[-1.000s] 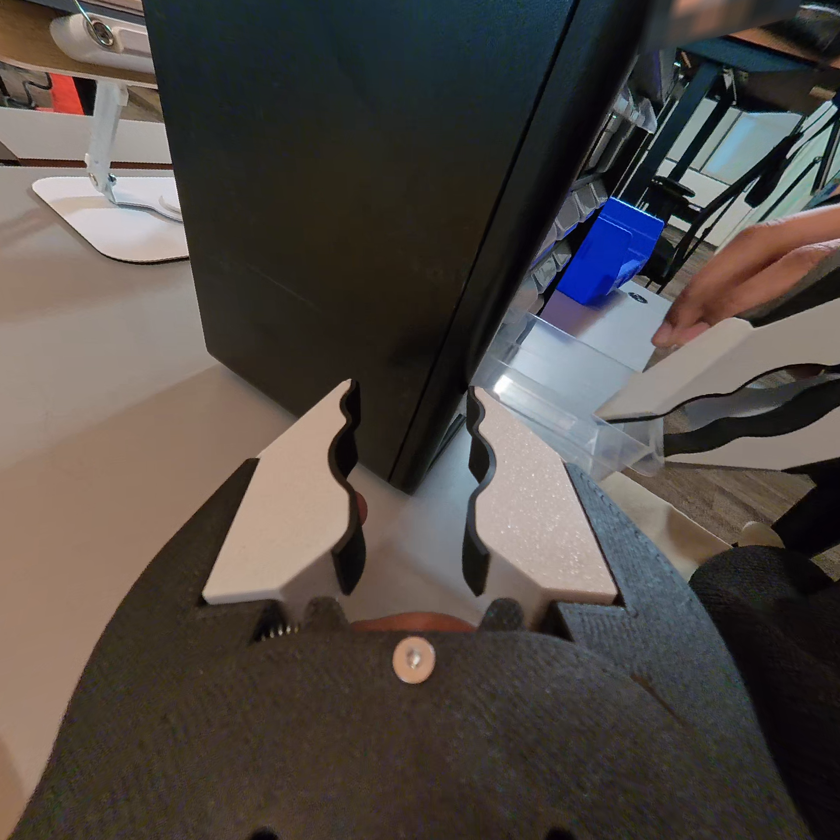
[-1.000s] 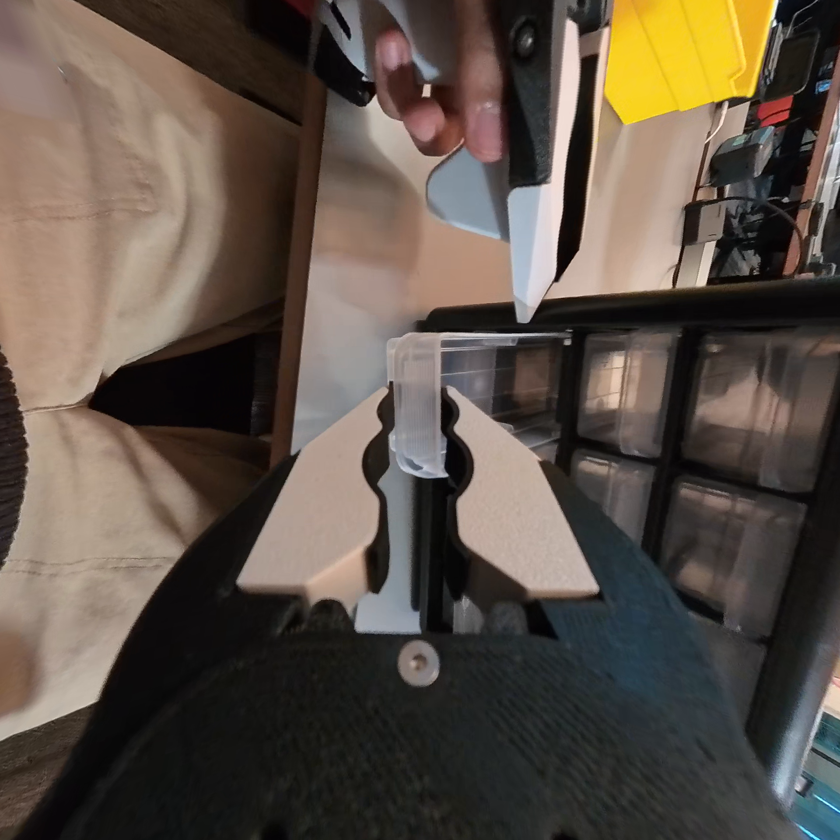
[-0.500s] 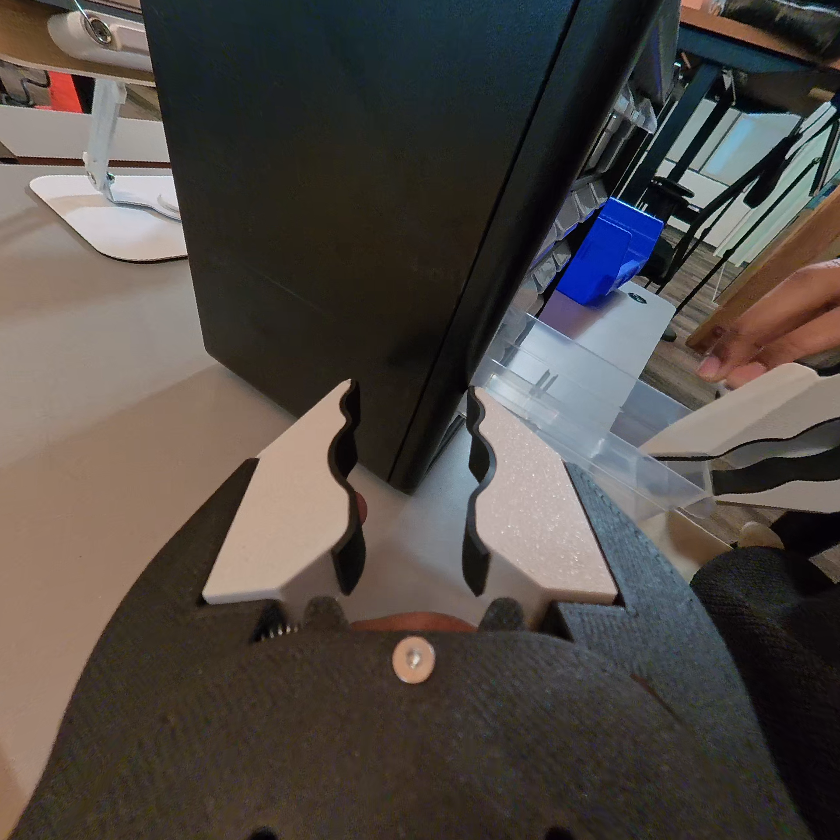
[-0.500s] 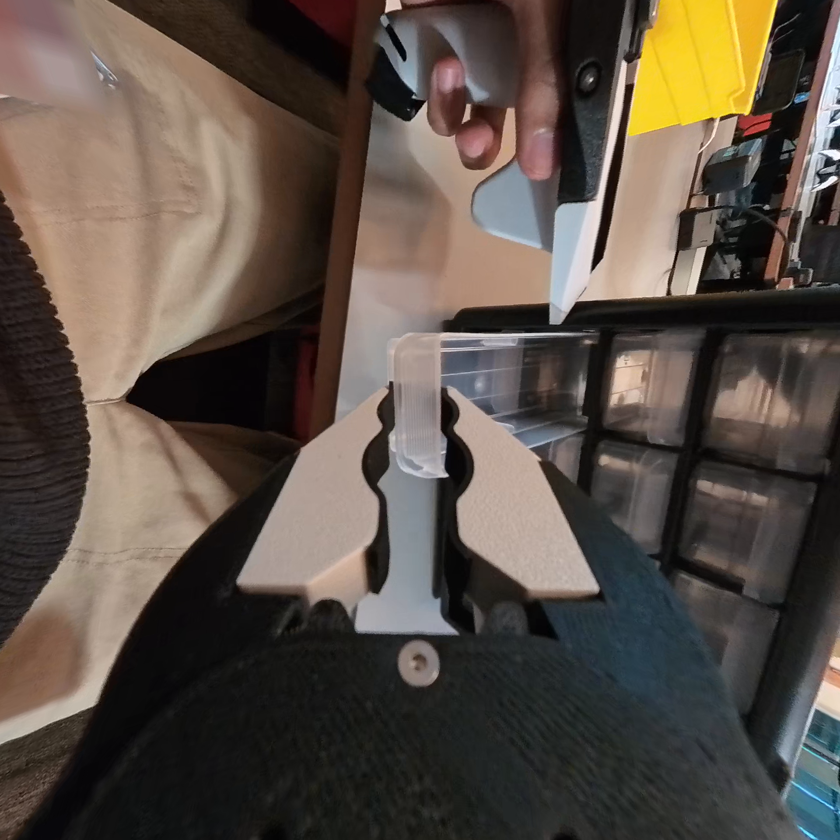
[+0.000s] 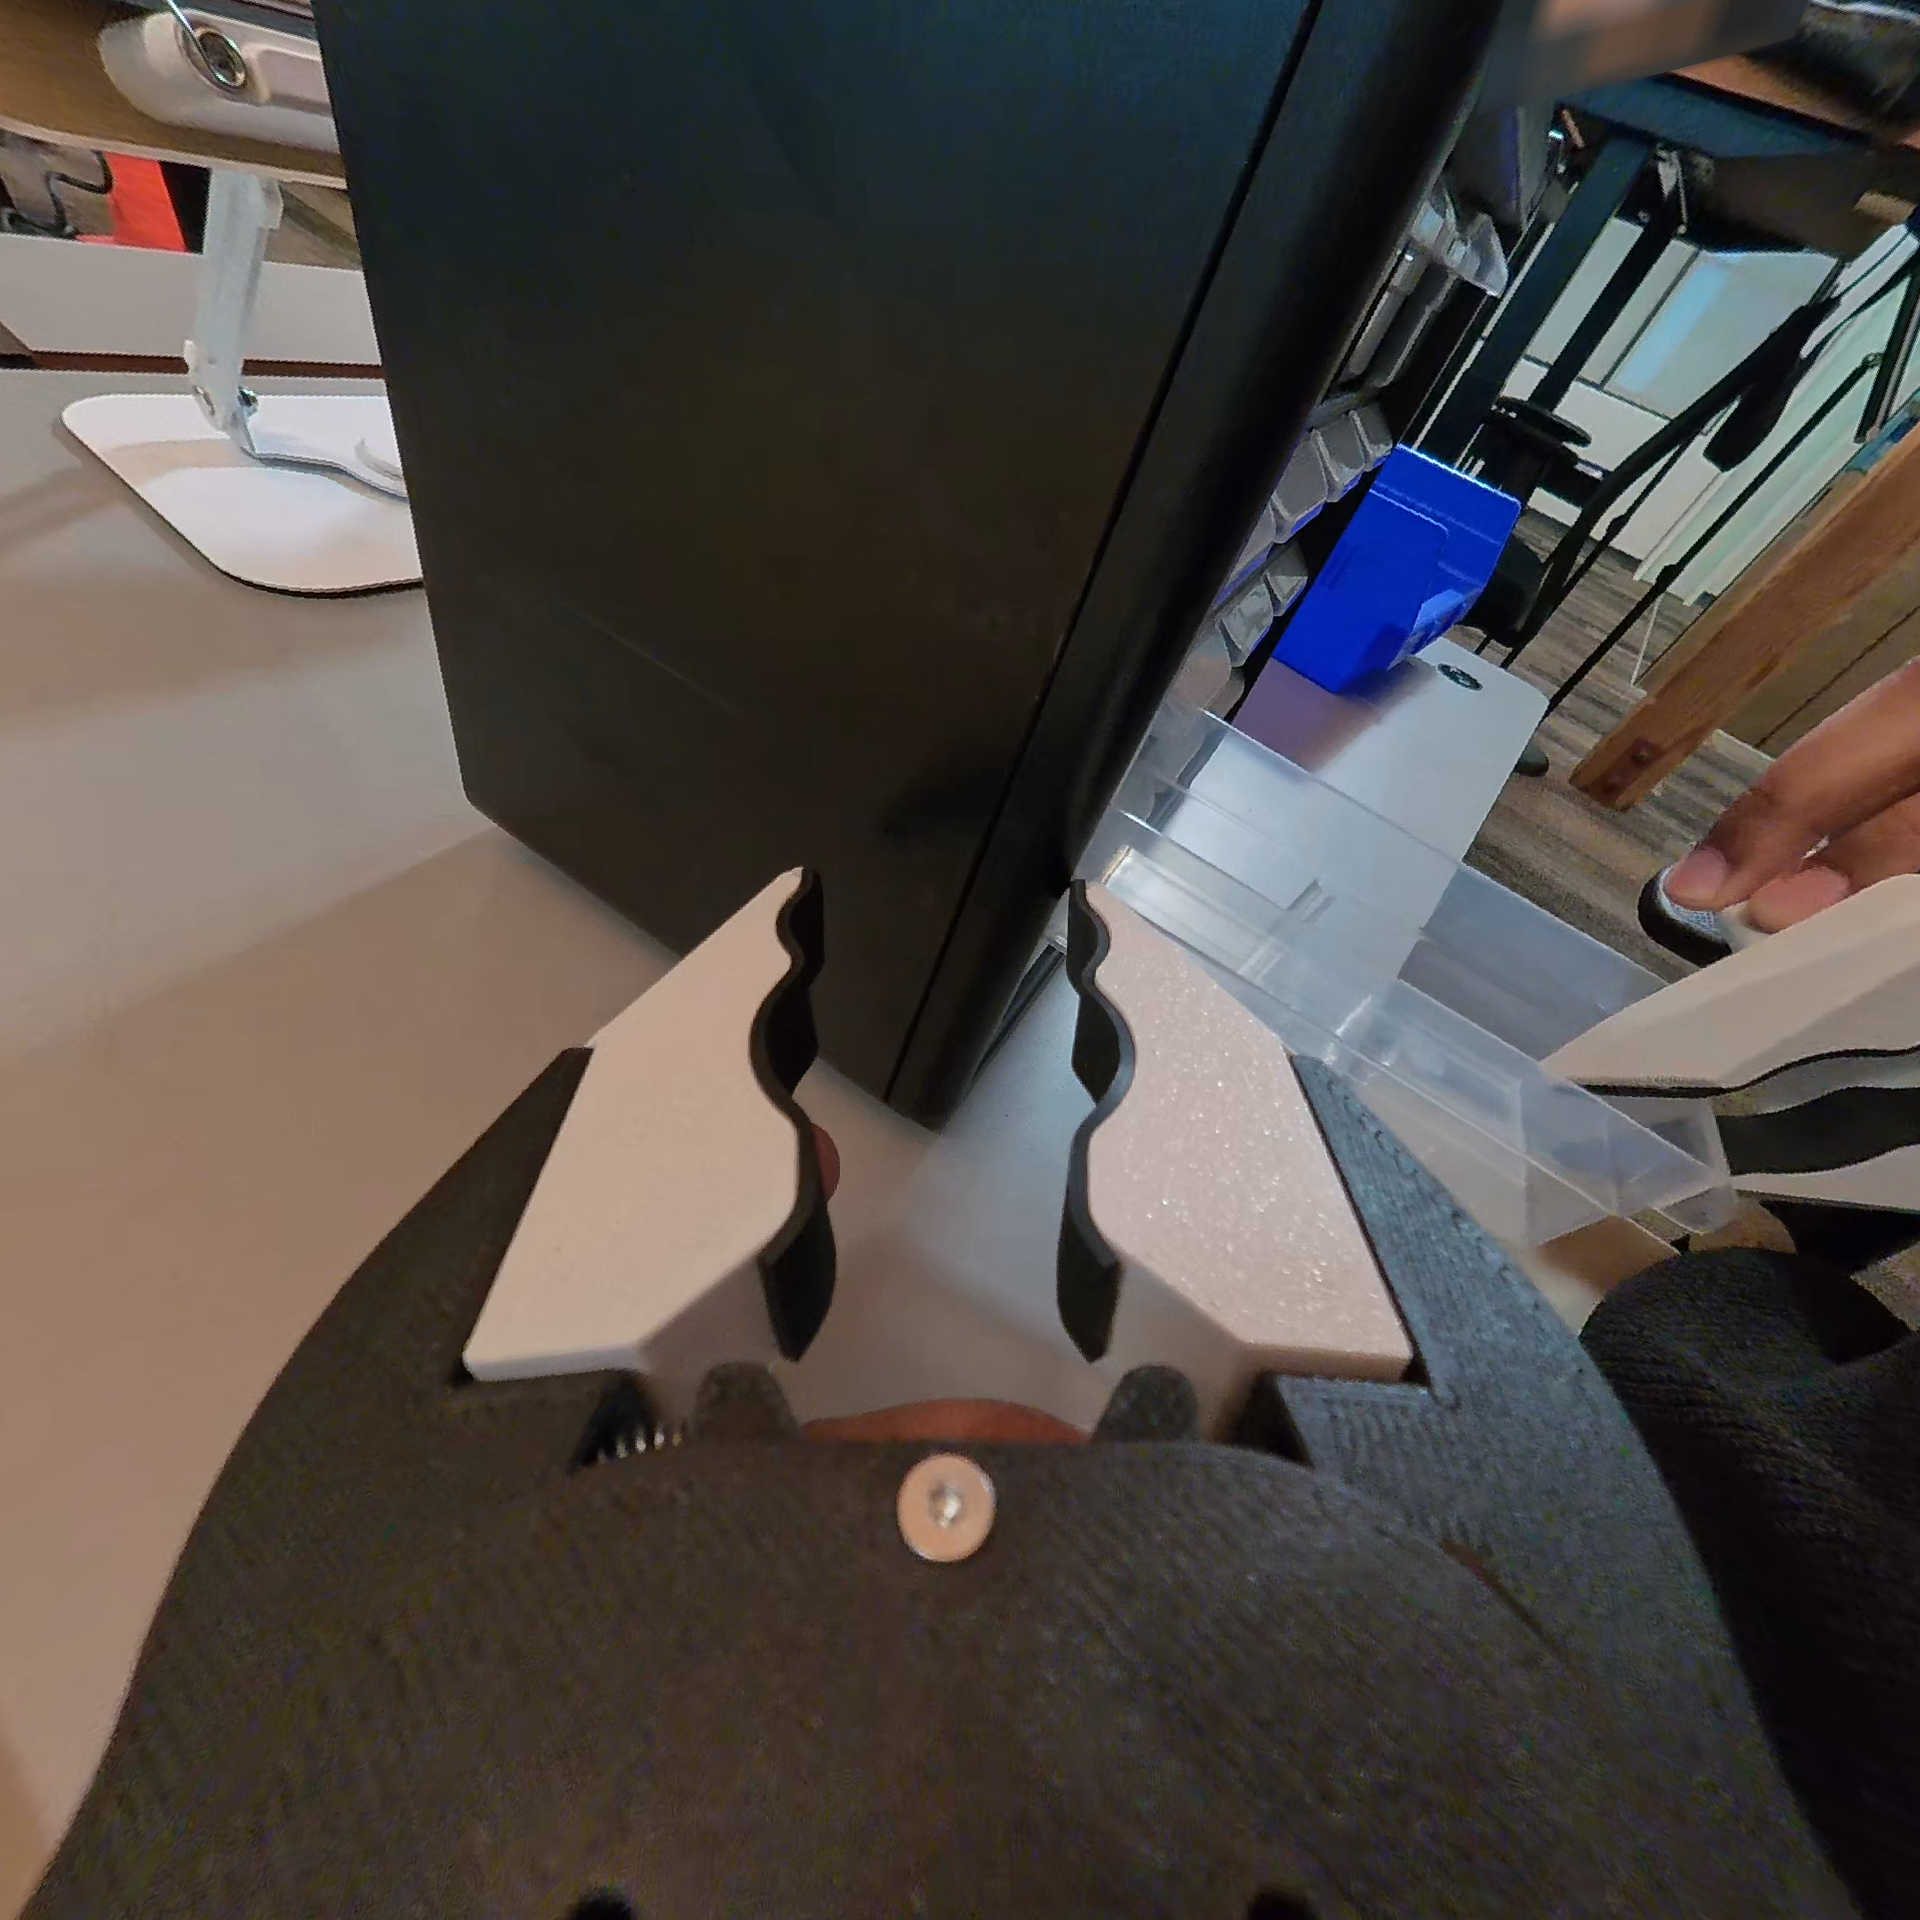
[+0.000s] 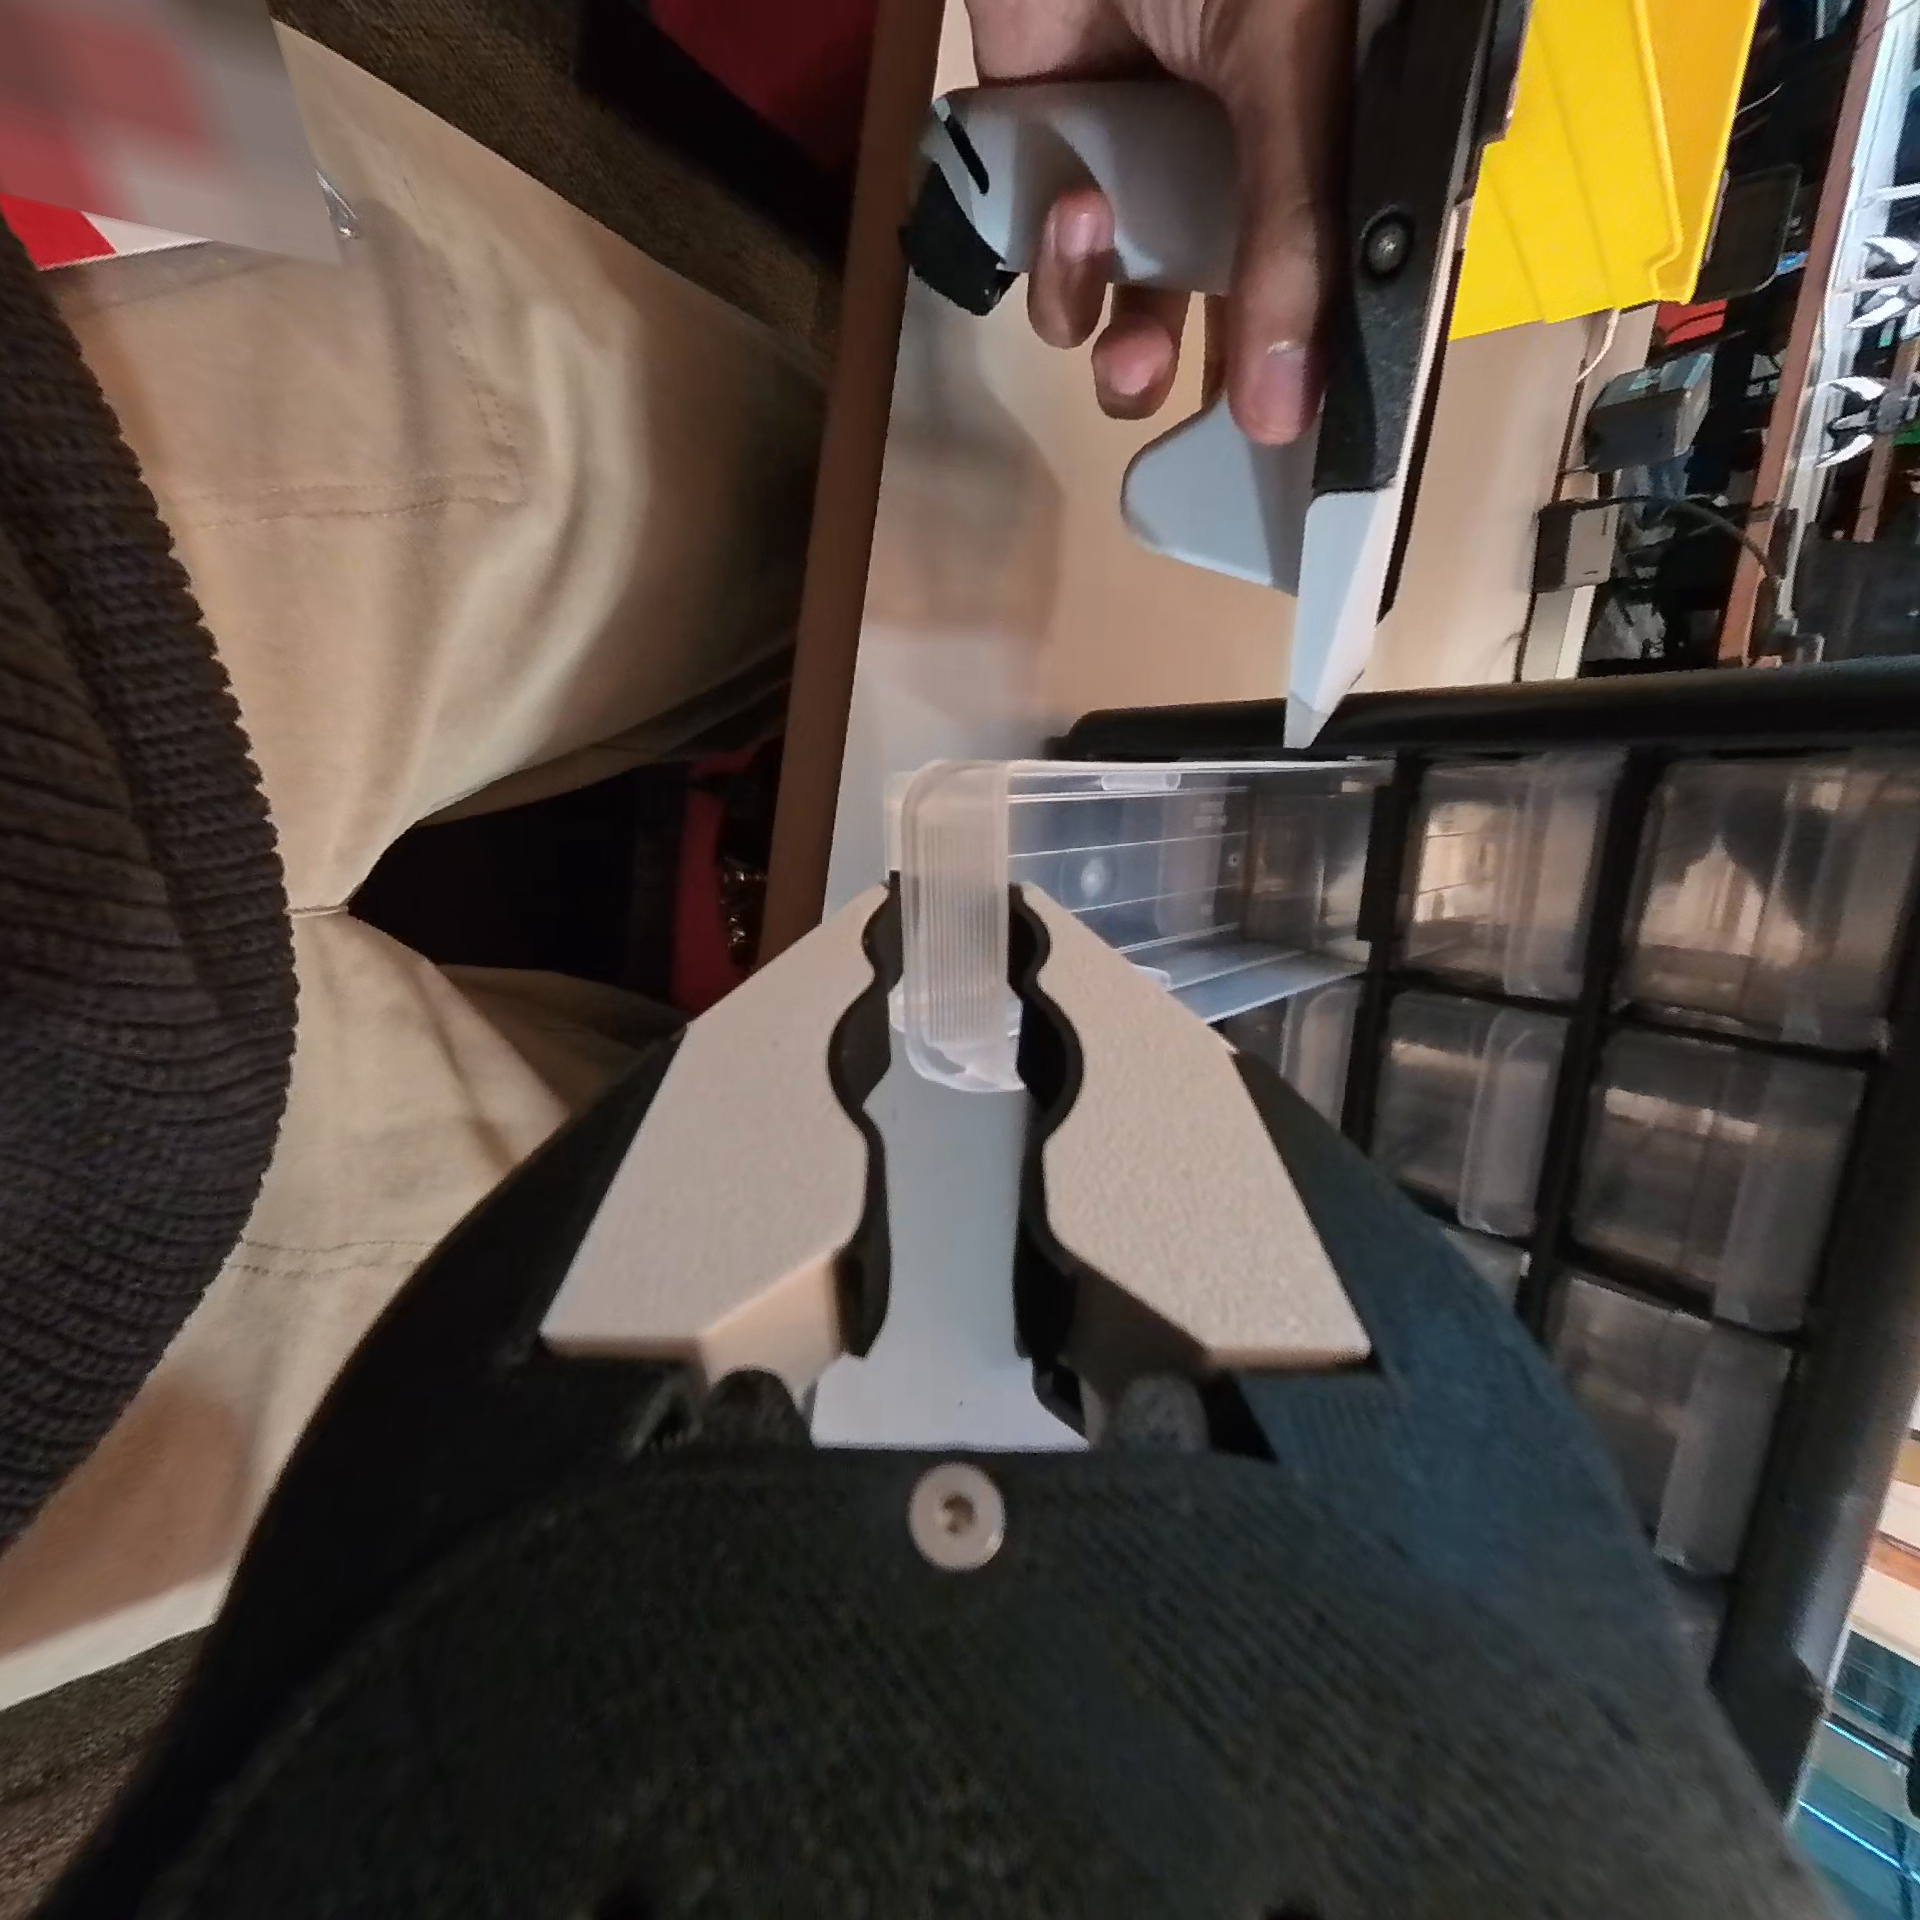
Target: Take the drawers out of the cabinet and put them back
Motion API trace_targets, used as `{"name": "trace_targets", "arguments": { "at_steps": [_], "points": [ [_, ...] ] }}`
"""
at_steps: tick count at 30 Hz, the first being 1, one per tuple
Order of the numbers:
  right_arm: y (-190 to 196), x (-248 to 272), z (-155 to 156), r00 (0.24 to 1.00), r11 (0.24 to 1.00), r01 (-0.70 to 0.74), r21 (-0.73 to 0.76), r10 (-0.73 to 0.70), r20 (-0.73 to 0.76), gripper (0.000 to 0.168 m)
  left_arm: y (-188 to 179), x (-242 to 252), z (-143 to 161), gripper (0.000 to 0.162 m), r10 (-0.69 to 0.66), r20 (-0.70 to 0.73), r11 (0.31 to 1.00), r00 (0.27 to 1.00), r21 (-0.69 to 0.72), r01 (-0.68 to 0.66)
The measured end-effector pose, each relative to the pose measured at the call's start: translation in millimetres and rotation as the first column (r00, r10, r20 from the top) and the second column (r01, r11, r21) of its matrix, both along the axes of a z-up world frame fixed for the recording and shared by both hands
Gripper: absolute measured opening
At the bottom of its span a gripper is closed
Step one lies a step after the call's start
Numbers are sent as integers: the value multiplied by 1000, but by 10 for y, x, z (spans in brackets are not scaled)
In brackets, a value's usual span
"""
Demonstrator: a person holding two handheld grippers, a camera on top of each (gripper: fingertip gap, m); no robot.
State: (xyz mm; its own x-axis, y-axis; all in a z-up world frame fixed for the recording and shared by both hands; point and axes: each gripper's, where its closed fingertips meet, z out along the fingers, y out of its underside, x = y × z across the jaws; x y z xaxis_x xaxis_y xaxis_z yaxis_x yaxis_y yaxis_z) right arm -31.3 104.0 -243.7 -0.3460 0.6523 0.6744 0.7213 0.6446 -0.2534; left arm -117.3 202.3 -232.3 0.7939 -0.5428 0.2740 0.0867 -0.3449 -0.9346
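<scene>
The black cabinet point(image 5: 779, 416) stands on the grey table point(image 5: 208, 883). My left gripper point(image 5: 940, 894) is open, and its fingers straddle the cabinet's lower front corner. My right gripper point(image 6: 956, 894) is shut on the ribbed handle point(image 6: 951, 935) of a clear drawer point(image 6: 1143, 862). The drawer sticks well out of a corner slot of the cabinet point(image 6: 1558, 717). In the left wrist view the drawer point(image 5: 1351, 935) reaches out to the right, with the right gripper point(image 5: 1766, 1070) on its end. The right wrist view shows the left gripper point(image 6: 1320, 665) with its tip at the cabinet's edge.
Several closed clear drawers point(image 6: 1714, 1143) fill the cabinet front. A white stand base point(image 5: 239, 499) lies on the table behind the cabinet. A blue bin point(image 5: 1382, 592) sits beyond the cabinet front, a yellow bin point(image 6: 1600, 156) farther off. A person's legs point(image 6: 416, 520) are close to the table edge.
My right gripper has drawn the clear drawer farther out of the cabinet, toward the person. My left gripper has stayed at the cabinet corner.
</scene>
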Motion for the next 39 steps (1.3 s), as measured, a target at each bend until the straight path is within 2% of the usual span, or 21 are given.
{"name": "trace_targets", "arguments": {
  "at_steps": [14, 26, 36, 39],
  "points": [
    [-54, -23, 200, 998, 991, 7, -134, 2, 64, 18, 2, 6, -7, 45, -2, -2, 1000, 1000, -2, 2],
    [-27, -28, -27, 998, 998, 59, 18, -59, 19, 18, -1, 13, -10, 45, -5, -2, 1000, 1000, -3, 5],
    [-34, -74, -45, 996, 997, 74, 26, -73, -47, 18, -1, 30, -21, 45, -7, -8, 1000, 1000, -5, 7],
    [-7, -104, -150, 996, 991, 78, 111, -73, -48, 18, -1, 26, -23, 46, -7, -8, 1000, 1000, -6, 7]
  ]
}}
